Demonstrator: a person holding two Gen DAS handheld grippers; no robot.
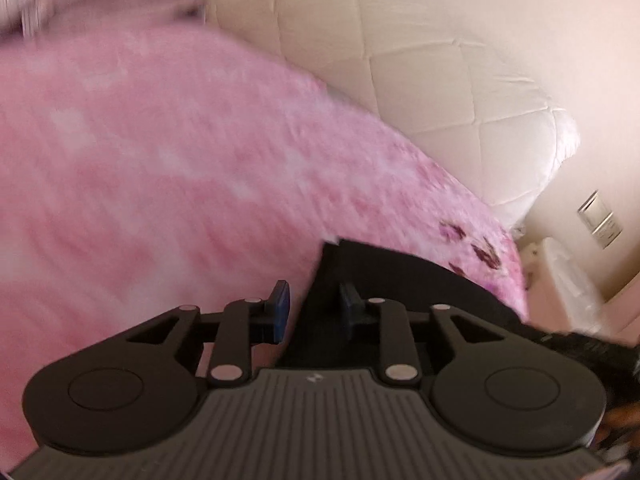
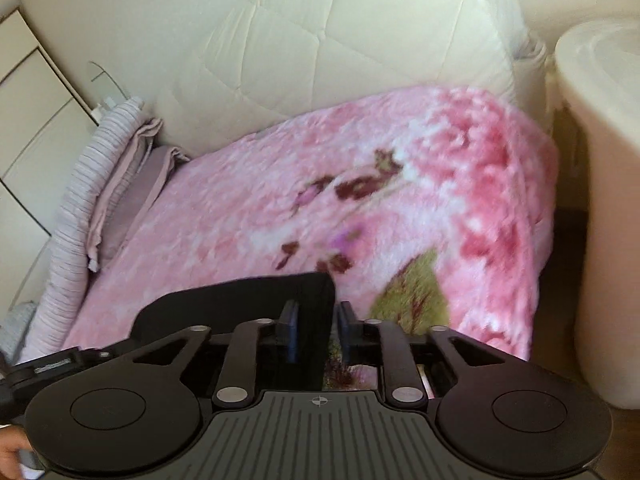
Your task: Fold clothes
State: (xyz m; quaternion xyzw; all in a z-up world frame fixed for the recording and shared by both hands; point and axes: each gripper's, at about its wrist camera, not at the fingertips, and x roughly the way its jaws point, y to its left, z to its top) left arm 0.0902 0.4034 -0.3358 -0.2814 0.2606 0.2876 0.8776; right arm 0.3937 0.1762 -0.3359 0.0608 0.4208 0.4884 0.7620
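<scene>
Black garment pinched at both corners over the pink blanket

The black garment (image 2: 240, 300) lies across the near edge of the pink floral blanket (image 2: 280, 200). The right gripper (image 2: 318, 332) has its blue pads narrow, with the cloth's corner between them, and the left gripper (image 1: 314, 310) is also narrow, with the other corner of that black cloth between its pads. Behind them, a cream quilt (image 2: 320, 40) rises; folded mauve bedding (image 2: 132, 168) sits left.
</scene>
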